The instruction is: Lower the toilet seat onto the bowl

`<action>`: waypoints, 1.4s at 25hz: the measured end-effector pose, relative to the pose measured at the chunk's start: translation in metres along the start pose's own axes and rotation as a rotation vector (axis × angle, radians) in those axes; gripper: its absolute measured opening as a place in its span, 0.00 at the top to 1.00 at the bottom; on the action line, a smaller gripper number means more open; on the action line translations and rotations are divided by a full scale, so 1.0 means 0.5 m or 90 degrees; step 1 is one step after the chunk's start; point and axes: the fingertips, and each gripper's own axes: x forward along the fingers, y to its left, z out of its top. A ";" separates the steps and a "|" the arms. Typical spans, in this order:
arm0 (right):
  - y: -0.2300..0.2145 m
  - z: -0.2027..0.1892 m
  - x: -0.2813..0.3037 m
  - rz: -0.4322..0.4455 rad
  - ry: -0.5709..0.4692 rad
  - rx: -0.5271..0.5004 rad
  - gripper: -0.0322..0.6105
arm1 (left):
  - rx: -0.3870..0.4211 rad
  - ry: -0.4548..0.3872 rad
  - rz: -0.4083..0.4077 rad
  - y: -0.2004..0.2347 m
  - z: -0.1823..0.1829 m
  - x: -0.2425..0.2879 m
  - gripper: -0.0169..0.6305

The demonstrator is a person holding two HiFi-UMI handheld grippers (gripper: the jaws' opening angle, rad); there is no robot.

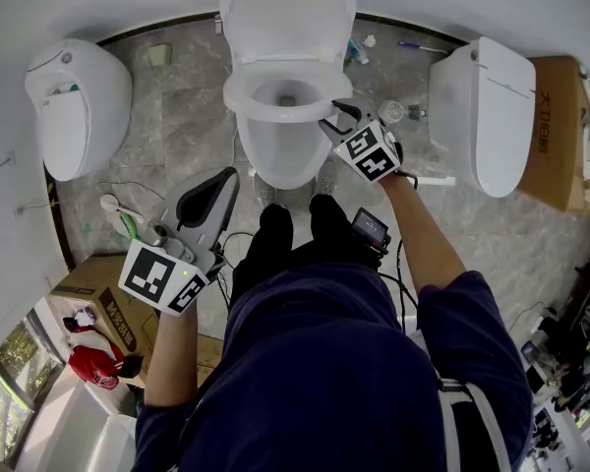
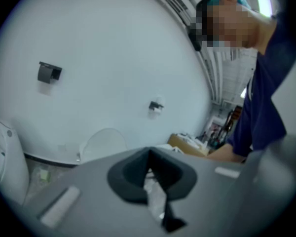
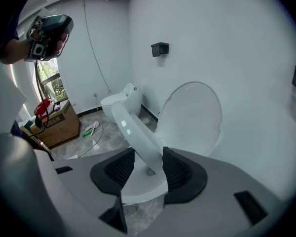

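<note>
Head view: toilet seat (image 1: 275,101) lies down on the bowl, lid (image 1: 287,13) upright behind it. Right gripper (image 1: 336,116) is at the seat's right front edge. Left gripper (image 1: 221,180) is well back from the bowl.

Right gripper view only: jaws apart, seat rim (image 3: 133,132) between the pads, no firm pinch visible.

Left gripper view only: jaws together, nothing held.

Grey marble floor (image 1: 177,136), white walls. A second toilet (image 1: 79,106) stands left of the bowl, a third toilet (image 1: 497,111) right. A cardboard box (image 1: 93,298) sits near the left gripper.
</note>
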 end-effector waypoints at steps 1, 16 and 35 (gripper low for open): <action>0.002 -0.001 0.000 -0.002 0.002 -0.002 0.69 | 0.000 0.000 0.000 0.000 0.000 0.001 0.97; 0.020 -0.079 0.015 -0.050 0.049 0.102 0.61 | -0.009 0.014 -0.004 0.017 -0.010 0.011 0.97; 0.063 -0.135 0.023 -0.038 0.073 0.194 0.61 | -0.021 0.024 -0.018 0.028 -0.016 0.025 0.97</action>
